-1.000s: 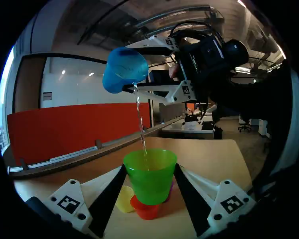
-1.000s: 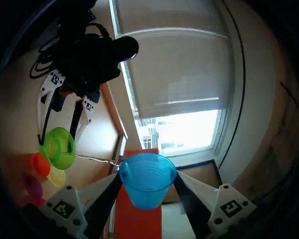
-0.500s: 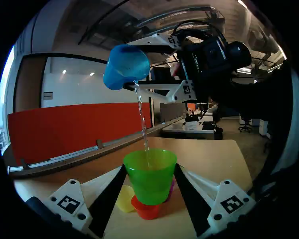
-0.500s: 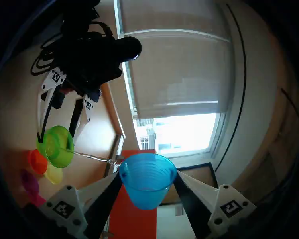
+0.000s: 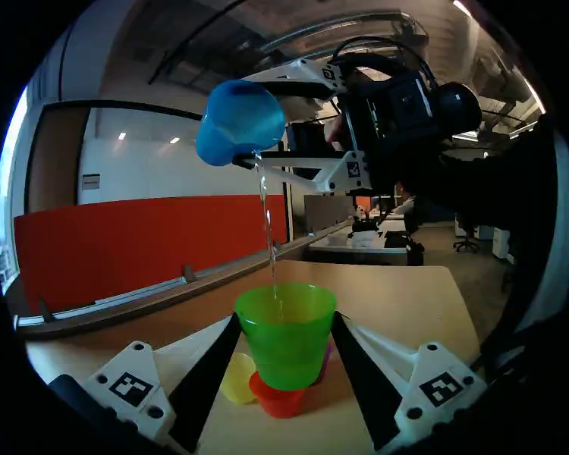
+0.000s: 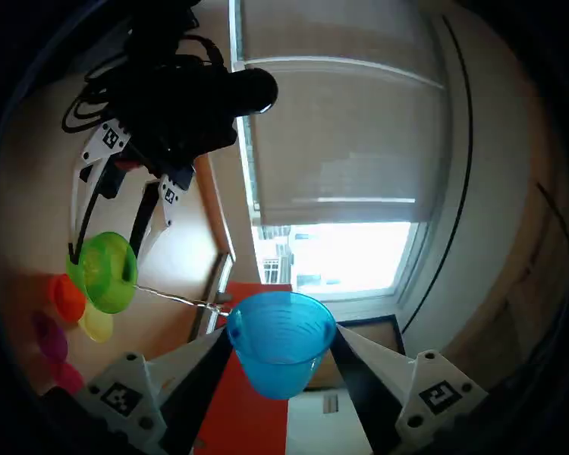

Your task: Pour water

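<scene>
Both grippers have their jaws closed partway, each around a plastic cup. In the left gripper view, the left gripper [image 5: 286,334] has a black finger pressed against either side of a green cup [image 5: 286,345], which it holds upright with the mouth open to the ceiling. The right gripper [image 6: 281,341] clamps a blue cup [image 6: 279,353] the same way, one finger on each flank. Seen from the left gripper view, it hangs high above the green cup with the blue cup tipped steeply over, its rim turned downward.

A light wooden table [image 5: 394,292] spreads beneath them, bordered at the far side by a red partition [image 5: 133,243]. In the right gripper view a bright window [image 6: 337,258] sits below a drawn roller blind [image 6: 345,136].

Small cups are grouped on the table close under the green cup: an orange cup [image 5: 275,400], a yellow cup [image 5: 236,378] just left of it, and a sliver of a magenta cup [image 5: 327,355] at the right.

A thin stream of water [image 5: 268,227] runs from the lip of the blue cup straight down into the mouth of the green one.
</scene>
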Demonstrator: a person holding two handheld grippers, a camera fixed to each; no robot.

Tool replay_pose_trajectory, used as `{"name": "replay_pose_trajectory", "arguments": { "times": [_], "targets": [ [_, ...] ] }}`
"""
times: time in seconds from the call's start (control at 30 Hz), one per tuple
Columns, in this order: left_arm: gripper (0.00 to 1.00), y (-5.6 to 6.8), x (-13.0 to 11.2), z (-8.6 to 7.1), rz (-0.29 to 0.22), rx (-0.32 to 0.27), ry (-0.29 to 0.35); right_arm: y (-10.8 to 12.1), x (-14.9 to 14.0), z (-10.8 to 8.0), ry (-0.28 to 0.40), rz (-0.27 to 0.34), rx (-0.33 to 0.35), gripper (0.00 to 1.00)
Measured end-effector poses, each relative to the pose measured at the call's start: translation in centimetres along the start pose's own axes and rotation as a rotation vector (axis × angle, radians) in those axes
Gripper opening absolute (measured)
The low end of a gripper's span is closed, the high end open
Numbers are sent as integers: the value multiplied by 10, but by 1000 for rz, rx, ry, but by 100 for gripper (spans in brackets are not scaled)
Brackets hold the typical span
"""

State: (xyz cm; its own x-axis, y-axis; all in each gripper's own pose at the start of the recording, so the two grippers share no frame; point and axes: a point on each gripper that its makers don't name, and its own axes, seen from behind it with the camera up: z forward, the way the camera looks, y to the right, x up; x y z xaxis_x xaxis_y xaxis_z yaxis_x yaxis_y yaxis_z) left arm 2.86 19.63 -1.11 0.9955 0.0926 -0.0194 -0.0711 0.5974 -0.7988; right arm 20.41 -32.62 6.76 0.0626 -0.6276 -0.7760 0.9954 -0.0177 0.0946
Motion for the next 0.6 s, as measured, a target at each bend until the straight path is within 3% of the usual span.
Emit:
{"name": "replay_pose_trajectory", "arguments": {
  "times": [0.6],
  "targets": [
    [86, -1, 0, 0, -2, 3, 0, -3, 11, 0, 2, -60, -1, 91]
  ]
}}
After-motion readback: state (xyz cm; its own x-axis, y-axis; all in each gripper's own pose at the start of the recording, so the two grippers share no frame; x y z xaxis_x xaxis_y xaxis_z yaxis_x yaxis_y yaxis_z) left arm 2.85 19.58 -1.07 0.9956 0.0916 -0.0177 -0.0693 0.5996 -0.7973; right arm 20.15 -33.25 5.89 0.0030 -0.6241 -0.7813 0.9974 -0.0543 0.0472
